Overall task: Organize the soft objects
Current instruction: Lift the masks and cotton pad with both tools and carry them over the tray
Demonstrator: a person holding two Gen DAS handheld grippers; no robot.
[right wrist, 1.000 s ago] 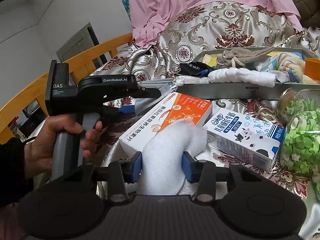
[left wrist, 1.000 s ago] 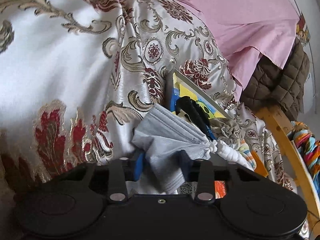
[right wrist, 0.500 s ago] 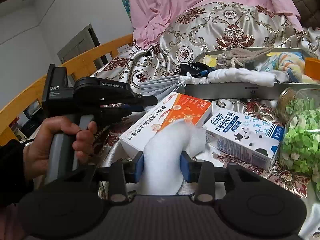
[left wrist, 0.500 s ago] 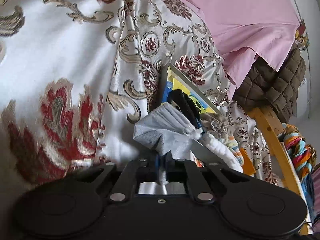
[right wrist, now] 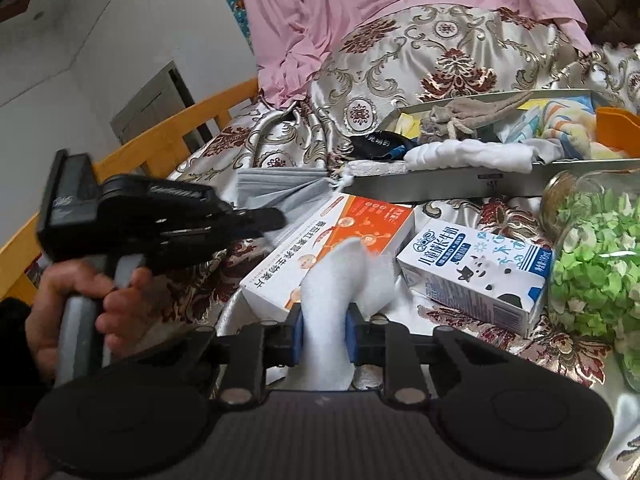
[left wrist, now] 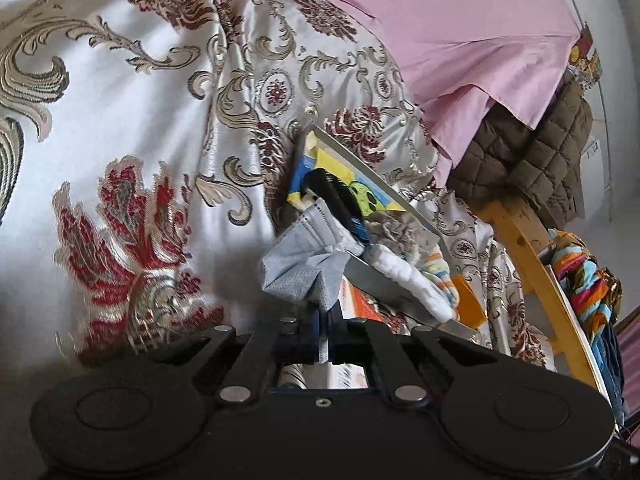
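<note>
1. The left gripper (left wrist: 324, 334) is pinching the lower edge of a grey face mask (left wrist: 304, 264), its jaws fully closed on the thin fabric.
2. The mask is hanging in front of the near corner of a grey tray (right wrist: 448, 186), with its white ear loop lying against the tray's rim.
3. The right gripper (right wrist: 325, 334) has just been closing, and its blue pads are now squeezing a white sock (right wrist: 344, 276).
4. The sock is standing up between the pads, in front of an orange-and-white box (right wrist: 340, 236) and beside a milk carton (right wrist: 472, 272).
5. A person's hand (right wrist: 76, 312) is gripping the left gripper's handle in the right wrist view.
6. A white cloth (right wrist: 468, 154), a grey-brown cloth (right wrist: 472, 110) and a striped cloth (right wrist: 560, 124) are lying in the tray.
</note>
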